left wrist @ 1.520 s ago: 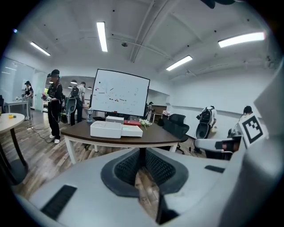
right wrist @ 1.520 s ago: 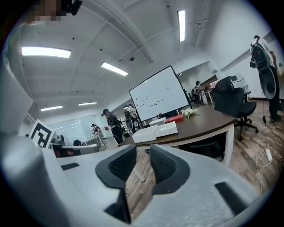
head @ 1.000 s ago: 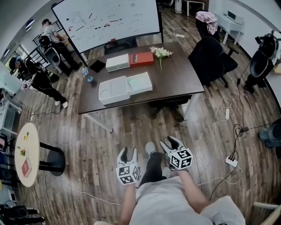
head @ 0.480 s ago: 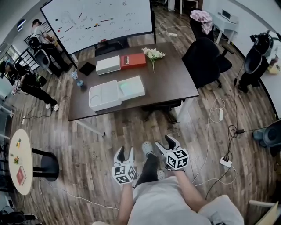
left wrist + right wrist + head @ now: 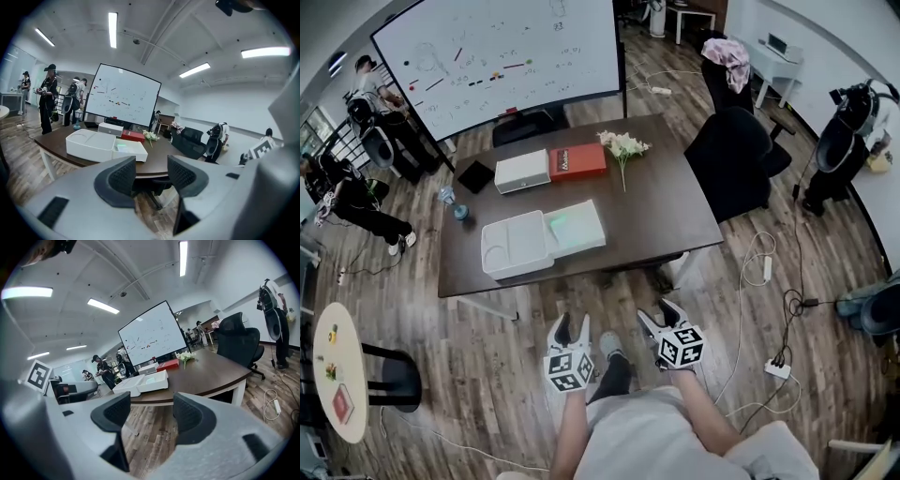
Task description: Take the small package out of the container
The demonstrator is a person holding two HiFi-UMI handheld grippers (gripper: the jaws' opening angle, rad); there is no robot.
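A white container point(image 5: 514, 246) lies open near the front edge of the dark brown table point(image 5: 666, 211). Its right half holds a pale green small package point(image 5: 575, 228). Both grippers hang low over the wooden floor, well short of the table. My left gripper point(image 5: 570, 323) is open and empty. My right gripper point(image 5: 661, 309) is also open, with nothing between its fingers. In the left gripper view the container point(image 5: 91, 143) and package point(image 5: 123, 146) lie far beyond the left gripper point(image 5: 151, 176). In the right gripper view the container point(image 5: 140, 383) sits far past the right gripper point(image 5: 152, 416).
Behind the container on the table are a red box point(image 5: 577, 161), a white box point(image 5: 521, 172), flowers point(image 5: 622, 145) and a bottle point(image 5: 450, 201). A black chair point(image 5: 733, 159) stands at the right, a whiteboard point(image 5: 502, 56) behind. Cables point(image 5: 778, 366) cross the floor; people point(image 5: 356, 202) stand left.
The table has slid left and down in the head view and looks a little closer. Both grippers stay low in front of the body, empty.
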